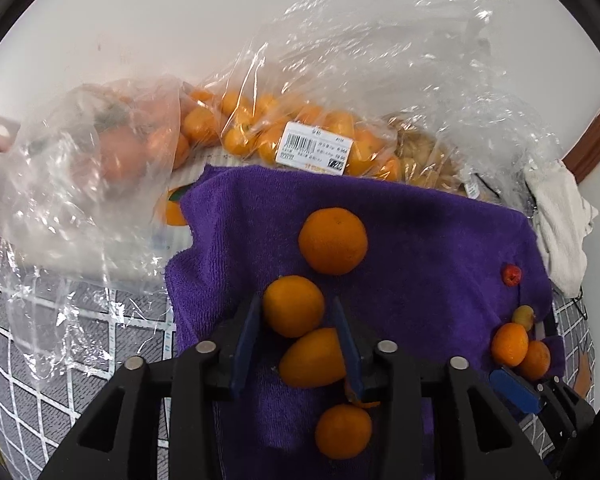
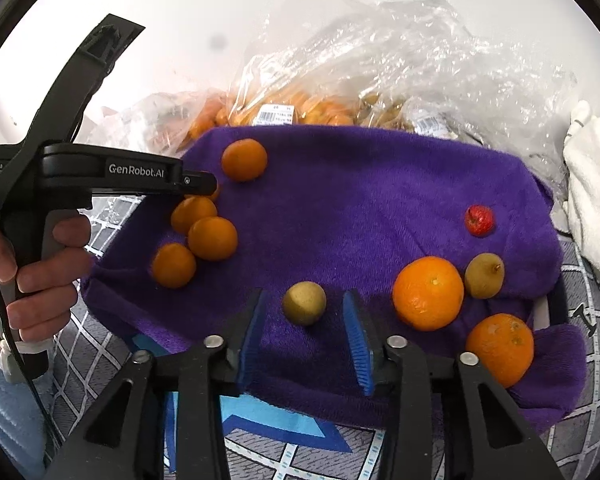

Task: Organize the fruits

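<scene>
- The left gripper (image 1: 296, 336) points down at a purple towel (image 1: 420, 240). Its blue fingers (image 1: 246, 344) stand a little apart.
- Two small oranges sit between those fingers. The round one (image 1: 294, 306) is near the tips. The longer one (image 1: 314, 358) lies just behind it, touching the right finger. I cannot tell if the fingers squeeze them.
- A bigger orange (image 1: 333, 240) lies ahead of the tips, and one more small orange (image 1: 343, 431) lies under the gripper, close to the camera.
- Past the towel, far ahead, are clear plastic bags (image 1: 260, 120) full of more oranges.
- The right gripper (image 2: 304, 312) also points down at the towel, and its fingers are apart.
- A little brown-green fruit (image 2: 304, 303) sits between those fingers. There is a gap on both sides, so nothing is held.
- To the right of this gripper are two big oranges (image 2: 428, 293), another brown-green fruit (image 2: 484, 275), and a tiny red fruit (image 2: 479, 220) farther ahead.
- To its left, a hand (image 2: 40, 276) holds the other gripper.
</scene>
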The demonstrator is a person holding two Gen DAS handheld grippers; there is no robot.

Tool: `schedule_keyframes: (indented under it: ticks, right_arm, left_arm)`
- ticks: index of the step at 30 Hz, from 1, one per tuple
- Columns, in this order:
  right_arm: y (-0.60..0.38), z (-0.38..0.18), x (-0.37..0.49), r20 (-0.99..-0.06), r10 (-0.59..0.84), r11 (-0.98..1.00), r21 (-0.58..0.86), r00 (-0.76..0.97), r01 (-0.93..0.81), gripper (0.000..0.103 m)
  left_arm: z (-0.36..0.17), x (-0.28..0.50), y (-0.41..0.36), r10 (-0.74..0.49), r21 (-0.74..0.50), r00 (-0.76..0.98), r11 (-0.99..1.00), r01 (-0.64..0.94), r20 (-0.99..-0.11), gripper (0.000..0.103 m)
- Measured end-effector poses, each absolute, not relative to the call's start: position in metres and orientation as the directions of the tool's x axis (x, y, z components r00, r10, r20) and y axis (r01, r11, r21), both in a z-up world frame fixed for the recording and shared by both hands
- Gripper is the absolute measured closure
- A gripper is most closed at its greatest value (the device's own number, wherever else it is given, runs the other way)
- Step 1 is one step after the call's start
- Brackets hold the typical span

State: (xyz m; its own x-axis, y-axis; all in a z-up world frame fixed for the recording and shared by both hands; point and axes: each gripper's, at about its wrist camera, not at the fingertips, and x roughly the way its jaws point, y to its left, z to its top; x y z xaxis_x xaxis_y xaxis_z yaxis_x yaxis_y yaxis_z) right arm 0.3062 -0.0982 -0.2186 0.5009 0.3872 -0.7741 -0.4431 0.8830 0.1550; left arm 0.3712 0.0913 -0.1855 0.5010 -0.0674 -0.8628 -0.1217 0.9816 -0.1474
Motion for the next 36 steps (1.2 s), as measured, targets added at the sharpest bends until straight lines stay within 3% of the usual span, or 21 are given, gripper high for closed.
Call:
schedule_keyframes:
  ticks: [6,10,13,19,25,29,36]
  right_arm:
    - [-0.102,-0.191,0.294,-0.760,0.347,0.895,0.093,0.550,-0.436,0.059]
    - [-0.113,-0.171,0.283,-0.756,0.315,0.914,0.077,0.574,-0.399,0.050]
    - [-0.127,-0.157,0.274,-0.755,0.289,0.931,0.077,0.589,-0.357,0.050]
    - [-0.159,-0.135,0.246,-0.736,0.252,0.955,0.085,0.629,-0.283,0.050]
    - [-0.185,-0.124,0.212,-0.741,0.225,0.968,0.093,0.633,-0.234,0.049]
    - [-0.199,-0.118,0.189,-0.730,0.181,0.979,0.069,0.659,-0.193,0.027]
    - [-0.220,-0.113,0.157,-0.720,0.164,0.985,0.084,0.674,-0.149,0.012]
  left_arm:
    - [-0.156,0.358,0.083,-0.067,-0.138,0.534,0.986,-0.093,-0.843,0.061]
    - [-0.135,0.338,0.076,-0.063,-0.121,0.564,0.990,-0.066,-0.823,0.055]
    - [-0.125,0.312,0.073,-0.053,-0.111,0.577,0.992,-0.066,-0.815,0.055]
    - [-0.113,0.261,0.055,0.007,-0.040,0.597,0.997,-0.065,-0.802,0.045]
    - [-0.104,0.209,0.038,0.008,-0.030,0.616,0.998,-0.052,-0.788,0.044]
    - [-0.093,0.178,0.030,-0.015,-0.050,0.652,0.998,-0.035,-0.758,0.044]
    - [-0.069,0.134,0.012,-0.037,-0.058,0.696,0.998,-0.007,-0.717,0.038]
